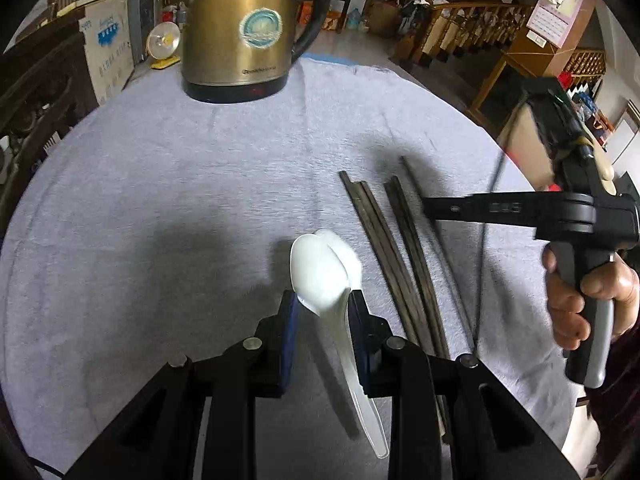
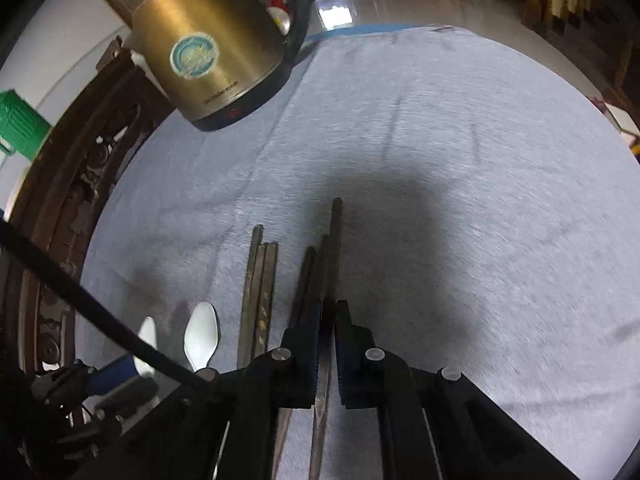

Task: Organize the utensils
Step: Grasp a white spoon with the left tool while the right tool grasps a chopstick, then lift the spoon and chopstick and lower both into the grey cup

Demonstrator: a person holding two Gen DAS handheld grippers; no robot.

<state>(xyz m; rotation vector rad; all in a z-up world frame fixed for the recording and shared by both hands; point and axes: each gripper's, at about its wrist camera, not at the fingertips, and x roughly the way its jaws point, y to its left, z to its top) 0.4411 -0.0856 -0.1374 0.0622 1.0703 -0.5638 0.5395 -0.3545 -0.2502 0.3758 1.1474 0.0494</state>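
1. The fingers (image 1: 289,312) of the left gripper (image 1: 322,316) sit at the lower centre of the left view, pinching a white spoon (image 1: 320,276) at its neck; the bowl points up the frame, the handle runs back down between the fingers.
2. A second white spoon (image 1: 346,258) lies just behind it, touching or overlapping; which one cannot be told.
3. The fingers (image 2: 306,332) of the right gripper (image 2: 328,320), at the lower centre of the right view, are pressed nearly together on a dark chopstick (image 2: 335,240) that runs straight up the frame.
4. More chopsticks (image 2: 260,288) lie side by side just left of it, roughly parallel, with the spoons at the lower left.
5. In the left view the chopsticks (image 1: 394,248) lie right of centre, just beside the spoons, with the right gripper (image 1: 444,208) over their right side and the person's hand (image 1: 580,304) on its handle at the right edge.
6. A brass-coloured kettle (image 1: 240,28) stands at the top centre, well apart from the utensils.
7. The bench is covered by a pale grey cloth (image 1: 160,200); wide bare cloth lies left of the spoons, and in the right view, right of the chopsticks out to the curved edge.
8. A blue strip (image 1: 328,58) shows at the far edge, behind the kettle.
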